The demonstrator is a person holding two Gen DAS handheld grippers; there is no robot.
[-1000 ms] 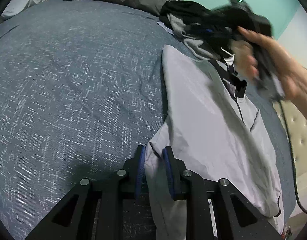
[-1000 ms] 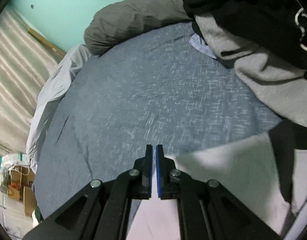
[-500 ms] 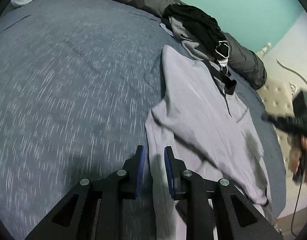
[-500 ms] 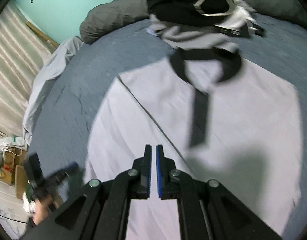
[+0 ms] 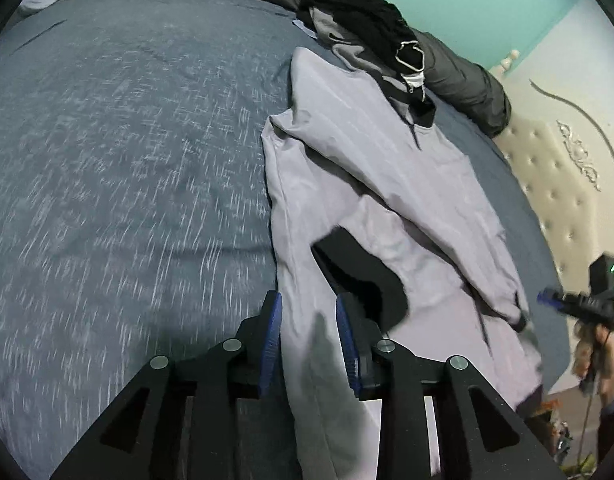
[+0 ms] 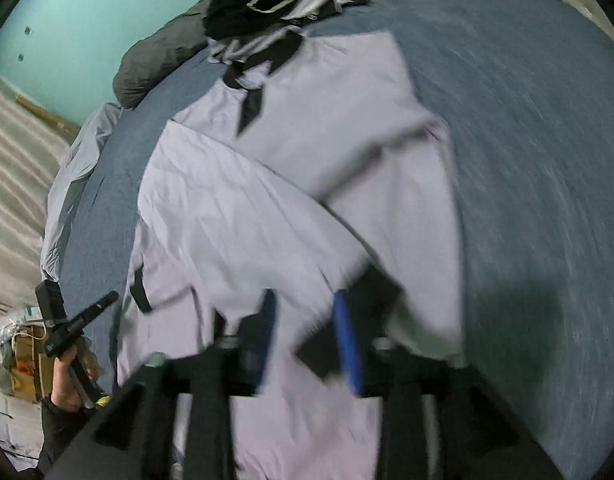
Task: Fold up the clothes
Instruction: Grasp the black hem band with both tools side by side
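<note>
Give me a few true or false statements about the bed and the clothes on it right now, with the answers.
1. The light grey jacket with black trim lies spread on the blue-grey bedspread. True.
2. The heap of black and grey clothes sits beyond the jacket's collar. True.
3. The wall behind the bed is red. False: it is turquoise.
4. The left tool is clamped shut on a pillow. False: its jaws stand apart over the jacket's edge.
</note>
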